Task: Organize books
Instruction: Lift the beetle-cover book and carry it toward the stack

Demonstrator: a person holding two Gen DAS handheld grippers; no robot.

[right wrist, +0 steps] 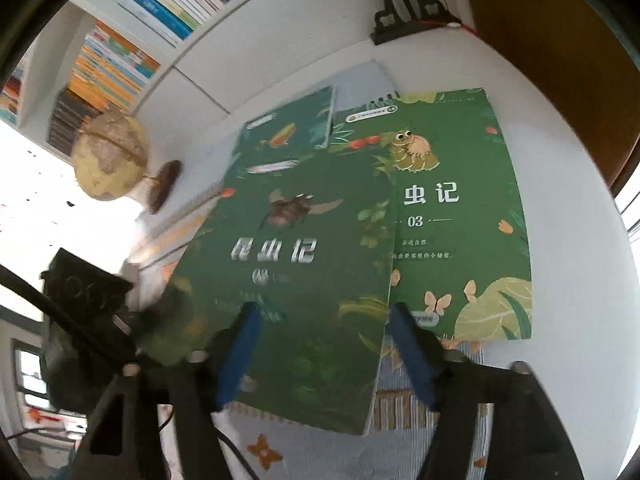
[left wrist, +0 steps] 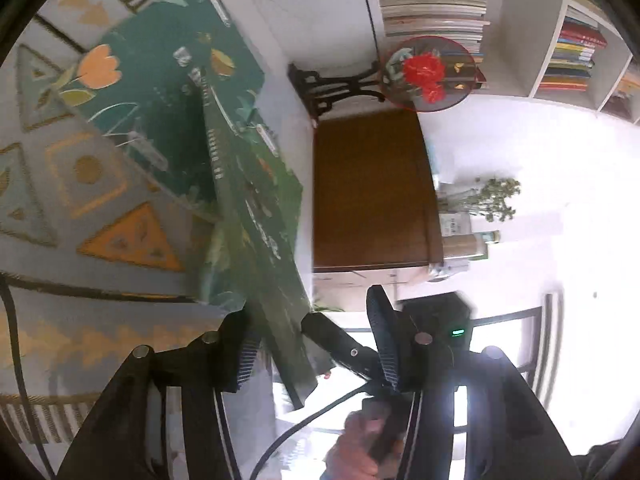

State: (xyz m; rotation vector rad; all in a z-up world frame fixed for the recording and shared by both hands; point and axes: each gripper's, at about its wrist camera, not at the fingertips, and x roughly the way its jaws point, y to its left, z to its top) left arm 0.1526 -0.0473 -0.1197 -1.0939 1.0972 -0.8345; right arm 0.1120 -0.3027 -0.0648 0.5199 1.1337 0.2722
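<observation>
A green book with a beetle on its cover (right wrist: 288,248) is raised and tilted over the other books. In the left wrist view this book (left wrist: 264,248) runs edge-on between the fingers of my left gripper (left wrist: 308,306), which is shut on its near edge. My right gripper (right wrist: 324,309) stands open, one blue finger (right wrist: 240,344) over the cover and the other beside the book's right edge. A second green book marked 03 (right wrist: 452,208) lies flat to the right. A teal book (right wrist: 296,128) lies behind. The right gripper's finger (left wrist: 332,340) shows beside the held book.
A patterned cloth (left wrist: 80,200) covers the near part of the white table. A globe (right wrist: 110,156) stands at the left, packed shelves (right wrist: 160,8) behind it. A brown wooden board (left wrist: 368,188), a round fan with a red flower (left wrist: 430,72) and a vase of dried flowers (left wrist: 492,200) stand nearby.
</observation>
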